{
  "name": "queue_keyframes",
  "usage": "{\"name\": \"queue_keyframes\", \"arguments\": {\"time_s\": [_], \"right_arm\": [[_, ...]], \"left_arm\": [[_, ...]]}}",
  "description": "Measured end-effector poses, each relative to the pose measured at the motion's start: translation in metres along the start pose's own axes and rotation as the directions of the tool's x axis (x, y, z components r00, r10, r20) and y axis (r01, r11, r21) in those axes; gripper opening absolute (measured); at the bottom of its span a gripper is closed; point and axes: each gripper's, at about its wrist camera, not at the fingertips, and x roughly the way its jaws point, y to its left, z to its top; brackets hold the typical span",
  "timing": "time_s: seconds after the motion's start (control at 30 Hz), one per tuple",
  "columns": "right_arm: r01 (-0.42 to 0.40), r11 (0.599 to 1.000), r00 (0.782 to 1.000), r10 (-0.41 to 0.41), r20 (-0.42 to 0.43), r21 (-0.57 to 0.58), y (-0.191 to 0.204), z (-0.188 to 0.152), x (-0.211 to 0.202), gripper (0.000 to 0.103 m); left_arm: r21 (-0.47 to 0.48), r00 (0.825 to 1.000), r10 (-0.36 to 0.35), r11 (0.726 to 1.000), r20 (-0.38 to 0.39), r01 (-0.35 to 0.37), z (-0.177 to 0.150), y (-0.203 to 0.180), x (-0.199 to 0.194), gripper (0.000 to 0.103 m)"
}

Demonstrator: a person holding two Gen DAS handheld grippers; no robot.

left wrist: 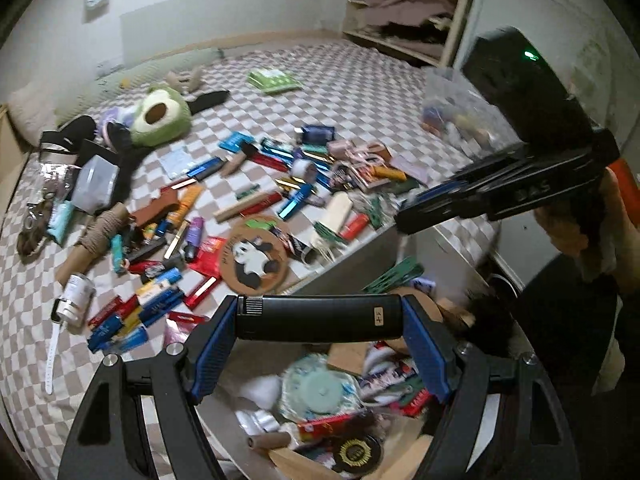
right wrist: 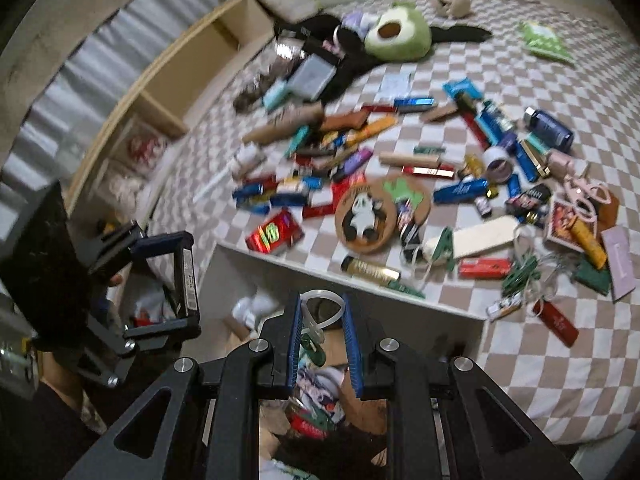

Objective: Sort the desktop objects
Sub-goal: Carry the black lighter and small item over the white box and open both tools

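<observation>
My left gripper (left wrist: 320, 318) is shut on a long black bar-shaped object (left wrist: 318, 316), held crosswise between the blue pads above a box of sorted items (left wrist: 320, 412). It also shows in the right wrist view (right wrist: 186, 276), at the left. My right gripper (right wrist: 322, 312) is shut on a clear plastic ring (right wrist: 322, 306) over the same box (right wrist: 316, 400). It shows from the side in the left wrist view (left wrist: 404, 220). Many small objects lie scattered on the checkered bed (left wrist: 360, 88), among them a round panda coaster (left wrist: 254, 256).
An avocado plush (left wrist: 160, 114) and dark clothes lie at the far side of the bed. A clear plastic container (left wrist: 456, 112) stands at the right. A wooden shelf (right wrist: 180, 76) runs along the bed's left side. A white bed edge (right wrist: 340, 276) borders the box.
</observation>
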Motion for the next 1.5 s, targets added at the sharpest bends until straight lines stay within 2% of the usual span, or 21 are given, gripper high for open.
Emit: {"name": "queue_keyframes", "arguments": {"time_s": [0.37,0.7,1.03,1.13,1.2,1.27,1.5], "right_arm": [[0.069,0.996,0.983,-0.077,-0.168,-0.055,0.007,-0.016,0.053,0.021],[0.191,0.979,0.96,-0.201,-0.194,-0.068,-0.003,-0.021,0.09,0.021],[0.224,0.972,0.949,-0.234,-0.211,-0.07,-0.014,-0.024,0.105,0.024],[0.227,0.972,0.946,-0.235,-0.222,-0.06,-0.018,-0.023,0.107,0.031],[0.231,0.972,0.944,-0.237,-0.229,-0.05,-0.021,-0.023,0.107,0.053],[0.235,0.971,0.944,-0.239,-0.228,-0.049,-0.022,-0.023,0.105,0.061],[0.214,0.977,0.945,-0.211,-0.248,-0.014,-0.026,-0.023,0.1,0.061]], "left_arm": [[0.031,0.99,-0.024,0.999,-0.139,0.029,-0.02,-0.013,0.04,0.079],[0.052,0.971,-0.01,0.998,-0.241,0.023,-0.037,-0.016,0.076,0.079],[0.021,0.959,0.007,1.0,-0.282,-0.001,-0.04,-0.004,0.097,0.079],[-0.001,0.954,0.003,1.0,-0.299,-0.004,-0.04,0.0,0.104,0.079],[-0.022,0.951,-0.002,1.0,-0.31,-0.005,-0.04,0.003,0.109,0.079],[-0.043,0.947,-0.005,0.999,-0.321,-0.009,-0.04,0.007,0.113,0.079],[-0.118,0.934,0.006,0.992,-0.357,-0.051,-0.041,0.02,0.127,0.079]]}}
